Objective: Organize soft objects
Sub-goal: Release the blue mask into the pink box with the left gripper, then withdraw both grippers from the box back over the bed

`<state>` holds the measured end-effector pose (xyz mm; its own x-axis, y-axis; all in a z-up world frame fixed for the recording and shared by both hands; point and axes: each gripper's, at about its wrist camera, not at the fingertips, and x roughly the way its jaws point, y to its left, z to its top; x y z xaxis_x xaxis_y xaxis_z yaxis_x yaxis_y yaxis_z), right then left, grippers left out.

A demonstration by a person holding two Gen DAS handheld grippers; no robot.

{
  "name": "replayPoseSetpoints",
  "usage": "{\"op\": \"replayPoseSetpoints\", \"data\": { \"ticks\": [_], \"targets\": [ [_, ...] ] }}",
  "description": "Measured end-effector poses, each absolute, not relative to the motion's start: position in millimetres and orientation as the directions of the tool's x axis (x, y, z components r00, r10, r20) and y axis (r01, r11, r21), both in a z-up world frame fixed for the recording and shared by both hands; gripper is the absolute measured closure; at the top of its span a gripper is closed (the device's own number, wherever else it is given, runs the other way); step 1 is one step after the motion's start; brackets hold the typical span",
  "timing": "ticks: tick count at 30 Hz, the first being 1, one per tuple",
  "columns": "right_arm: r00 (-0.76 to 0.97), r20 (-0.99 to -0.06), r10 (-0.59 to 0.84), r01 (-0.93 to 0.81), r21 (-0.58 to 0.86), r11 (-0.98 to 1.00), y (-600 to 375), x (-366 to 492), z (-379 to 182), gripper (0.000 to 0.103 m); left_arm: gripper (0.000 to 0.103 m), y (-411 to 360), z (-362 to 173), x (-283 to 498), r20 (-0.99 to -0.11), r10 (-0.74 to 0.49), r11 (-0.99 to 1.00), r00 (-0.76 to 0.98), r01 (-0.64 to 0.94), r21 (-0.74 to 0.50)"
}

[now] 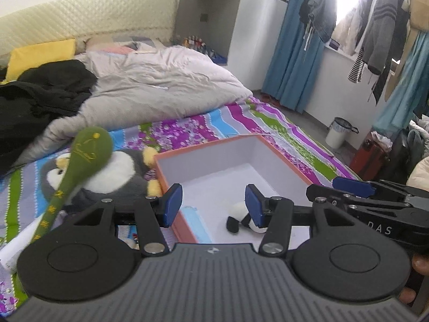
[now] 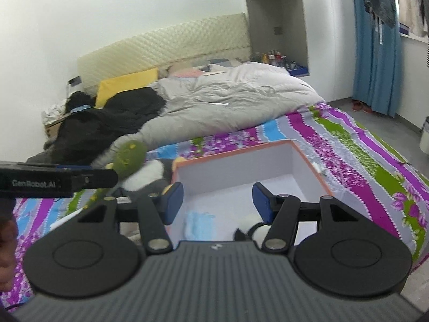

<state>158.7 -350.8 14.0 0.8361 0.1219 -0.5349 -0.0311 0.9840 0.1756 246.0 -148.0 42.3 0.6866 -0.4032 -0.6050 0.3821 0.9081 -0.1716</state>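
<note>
Bedroom; work surface a bed under a striped floral sheet (image 1: pixel 203 128) in purple, blue, green and grey. Rumpled grey duvet (image 1: pixel 150 86) piled toward the quilted cream headboard (image 2: pixel 166 51), with black clothing (image 1: pixel 40 94) and a yellow pillow (image 1: pixel 40 55) on the left side. Recessed grey niche (image 2: pixel 278 29) beside the headboard, small bottles on its ledge. Blue curtain (image 1: pixel 292 53) and hanging garments (image 1: pixel 375 32) by a bright window; white bin (image 1: pixel 338 131) on the grey floor.

Open orange-rimmed box (image 1: pixel 278 158), white inside, resting on the sheet in front of both cameras. Inside, near the front: small black-and-white plush (image 1: pixel 238 216), possibly a panda, partly hidden, and a light blue item (image 2: pixel 199 224), likely a face mask, against the left wall.

Left of box, touching its corner: penguin plush (image 1: pixel 120 171) lying on the sheet. Green spoon-shaped plush (image 1: pixel 85 153) lying across it, blurred.

Left gripper (image 1: pixel 213 205): jaws apart, nothing between the blue pads, above the box front edge. Right gripper (image 2: pixel 218 202): jaws apart, nothing held, above the box interior.
</note>
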Motion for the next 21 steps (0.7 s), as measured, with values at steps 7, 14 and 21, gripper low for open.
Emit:
{"op": "replayPoseSetpoints", "data": {
  "ticks": [7, 14, 21],
  "targets": [
    [0.834, -0.522, 0.181, -0.101, 0.178, 0.979, -313.4, 147.1, 14.0, 0.043, 0.045, -110.7, 44.2, 217.8, -0.579, -0.378, 0.923, 0.722, 0.342, -0.176],
    [0.821, -0.516, 0.245, -0.176, 0.178, 0.968, -279.2, 134.2, 6.1, 0.043, 0.045, -69.8, 34.7, 194.5, -0.577, -0.337, 0.941, 0.744, 0.282, -0.186],
    [0.796, -0.538, 0.278, -0.194, 0.208, 0.959, -253.0, 127.6, -8.6, 0.043, 0.045, -28.1, 12.4, 177.9, -0.606, -0.284, 0.957, 0.743, 0.187, -0.221]
  ]
}}
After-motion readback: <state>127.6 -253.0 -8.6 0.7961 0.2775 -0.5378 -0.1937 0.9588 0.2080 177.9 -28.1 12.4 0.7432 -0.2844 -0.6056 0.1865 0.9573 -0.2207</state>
